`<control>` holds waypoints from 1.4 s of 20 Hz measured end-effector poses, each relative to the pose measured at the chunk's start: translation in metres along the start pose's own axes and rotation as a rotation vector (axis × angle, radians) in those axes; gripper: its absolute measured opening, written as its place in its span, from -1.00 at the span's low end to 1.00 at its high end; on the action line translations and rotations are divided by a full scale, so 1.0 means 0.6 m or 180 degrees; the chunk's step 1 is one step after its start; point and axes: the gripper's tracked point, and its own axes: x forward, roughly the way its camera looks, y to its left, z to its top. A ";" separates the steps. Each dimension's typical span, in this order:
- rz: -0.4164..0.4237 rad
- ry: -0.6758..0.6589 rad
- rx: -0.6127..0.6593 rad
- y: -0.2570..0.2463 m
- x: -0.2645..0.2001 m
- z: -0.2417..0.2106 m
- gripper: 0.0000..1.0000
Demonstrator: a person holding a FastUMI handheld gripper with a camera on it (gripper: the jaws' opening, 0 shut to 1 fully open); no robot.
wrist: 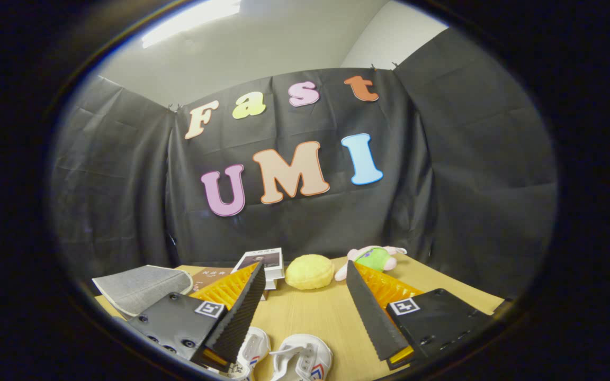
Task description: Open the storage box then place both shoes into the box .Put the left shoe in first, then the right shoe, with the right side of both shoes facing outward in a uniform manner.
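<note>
The gripper [305,296] is wide open and holds nothing. Its two fingers stick out over a wooden table [331,317], far apart from each other.

Two small white shoes [284,360] lie side by side on the table, low down between the fingers, at about 6 o'clock. One shoe is partly hidden under the left finger.

A grey fabric thing [141,288] lies flat at about 9 o'clock, past the left finger. I think this is the storage box or its lid, but I cannot tell for sure. It looks closed or folded.

Far ahead, at 12 o'clock, sit a yellow round bun toy [309,271], a small white box [268,262] and a pink and green plush toy [374,258]. A brown book [212,275] lies near the white box.

The job looks like it is just starting. No shoe is picked up yet, and the box is not open. The next move should be to turn toward the grey thing at 9 o'clock, pinch its edge, and lift it open. After that comes the left shoe
</note>
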 end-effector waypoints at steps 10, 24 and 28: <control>0.0073 0.0126 0.0122 0.015 -0.001 -0.023 0.94; 0.0662 0.0765 0.1700 0.174 -0.013 -0.104 0.95; 0.0734 0.1002 0.2184 0.234 -0.007 -0.145 0.96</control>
